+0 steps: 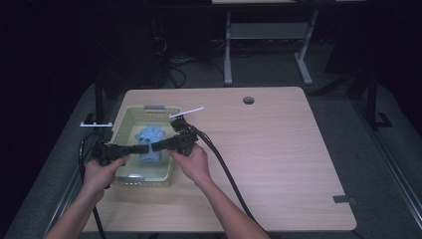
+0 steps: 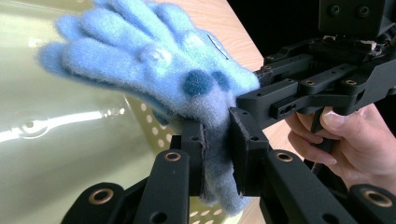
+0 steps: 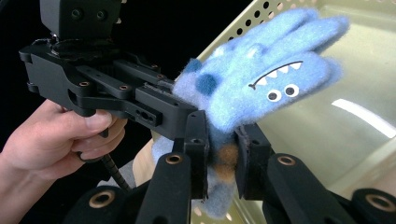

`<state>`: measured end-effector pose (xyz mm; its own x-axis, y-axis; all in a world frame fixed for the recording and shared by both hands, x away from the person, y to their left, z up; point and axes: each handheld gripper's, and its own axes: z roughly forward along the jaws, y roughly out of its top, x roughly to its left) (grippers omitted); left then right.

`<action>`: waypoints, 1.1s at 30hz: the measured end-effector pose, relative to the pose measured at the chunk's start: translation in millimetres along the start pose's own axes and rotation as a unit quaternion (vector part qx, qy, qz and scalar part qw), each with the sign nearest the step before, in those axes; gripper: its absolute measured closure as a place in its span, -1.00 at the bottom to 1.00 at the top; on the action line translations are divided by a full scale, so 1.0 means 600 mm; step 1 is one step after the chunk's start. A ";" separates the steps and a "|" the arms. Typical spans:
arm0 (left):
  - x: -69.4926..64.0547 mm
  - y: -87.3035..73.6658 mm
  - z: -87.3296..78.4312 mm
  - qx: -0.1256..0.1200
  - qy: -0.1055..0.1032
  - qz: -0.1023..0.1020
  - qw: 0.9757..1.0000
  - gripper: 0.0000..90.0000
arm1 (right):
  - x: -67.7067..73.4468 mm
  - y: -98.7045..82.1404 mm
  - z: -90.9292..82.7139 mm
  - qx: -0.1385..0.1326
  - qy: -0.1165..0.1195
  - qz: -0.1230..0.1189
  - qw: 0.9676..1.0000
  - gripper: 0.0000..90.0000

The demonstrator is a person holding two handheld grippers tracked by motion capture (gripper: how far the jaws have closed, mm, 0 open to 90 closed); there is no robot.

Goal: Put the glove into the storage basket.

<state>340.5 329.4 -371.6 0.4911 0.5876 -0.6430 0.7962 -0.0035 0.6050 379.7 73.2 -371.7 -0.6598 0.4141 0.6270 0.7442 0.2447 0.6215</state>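
Observation:
A fluffy blue glove [image 1: 151, 142] with a monster face hangs over a pale yellow-green perforated basket [image 1: 130, 115] at the table's left. Both grippers hold it at the cuff from opposite sides. My left gripper [image 1: 142, 148] comes in from the left and my right gripper [image 1: 158, 146] from the right. In the left gripper view my jaws [image 2: 217, 135] are shut on the glove's [image 2: 154, 60] cuff, its fingers spread up and to the left. In the right gripper view my jaws [image 3: 222, 140] pinch the cuff too, below the glove's [image 3: 261, 79] eyes and toothed mouth.
The basket's smooth floor [image 2: 56, 154] lies under the glove. A white stick [image 1: 186, 112] rests by the basket's far right corner. Black cables [image 1: 224, 169] trail back across the wooden table [image 1: 278, 149]. A round cable hole [image 1: 248, 100] sits near the far edge.

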 end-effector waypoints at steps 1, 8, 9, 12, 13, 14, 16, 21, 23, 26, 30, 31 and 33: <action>0.003 0.000 -0.002 0.001 0.000 -0.002 1.000 0.71 | -0.001 0.000 0.002 -0.001 0.000 0.000 1.000 0.72; 0.019 0.003 -0.008 0.014 0.008 -0.008 1.000 0.71 | -0.004 0.002 0.022 0.001 0.000 0.006 1.000 0.72; 0.023 0.004 -0.008 0.018 0.010 -0.012 1.000 0.71 | -0.005 0.002 0.025 0.002 0.001 0.009 1.000 0.71; 0.031 0.004 -0.009 0.025 0.014 -0.017 0.999 0.71 | -0.008 0.001 0.036 0.005 0.000 0.013 1.000 0.72; 0.031 0.004 -0.009 0.025 0.014 -0.017 0.999 0.71 | -0.008 0.001 0.036 0.005 0.000 0.013 1.000 0.72; 0.034 0.004 -0.008 0.028 0.016 -0.019 0.999 0.71 | -0.010 0.001 0.039 0.006 0.001 0.016 1.000 0.72; 0.040 0.005 -0.006 0.033 0.022 -0.025 0.999 0.71 | -0.016 0.001 0.051 0.011 0.000 0.021 1.000 0.72; 0.063 0.008 0.001 0.051 0.038 -0.037 0.997 0.76 | -0.030 0.002 0.071 0.019 -0.007 0.034 0.999 0.72; 0.064 0.008 0.003 0.054 0.044 -0.037 0.997 0.77 | -0.032 0.001 0.075 0.020 -0.010 0.035 0.999 0.72; 0.068 0.007 0.007 0.067 0.056 -0.035 0.996 0.79 | -0.036 0.001 0.085 0.031 -0.018 0.038 0.999 0.71; 0.071 0.003 0.018 0.089 0.081 -0.026 0.992 0.81 | -0.040 0.000 0.101 0.056 -0.038 0.037 0.997 0.71; 0.072 0.003 0.019 0.091 0.084 -0.024 0.992 0.82 | -0.040 0.000 0.105 0.059 -0.043 0.032 0.997 0.71; 0.073 0.003 0.020 0.092 0.086 -0.024 0.992 0.82 | -0.038 0.001 0.106 0.065 -0.049 0.025 0.996 0.71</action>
<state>367.6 345.6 -404.3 0.3955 0.7199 -0.5704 0.8762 -0.1096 0.4693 401.7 119.8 -415.6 -0.6125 0.5112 0.6029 0.7876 0.3296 0.5206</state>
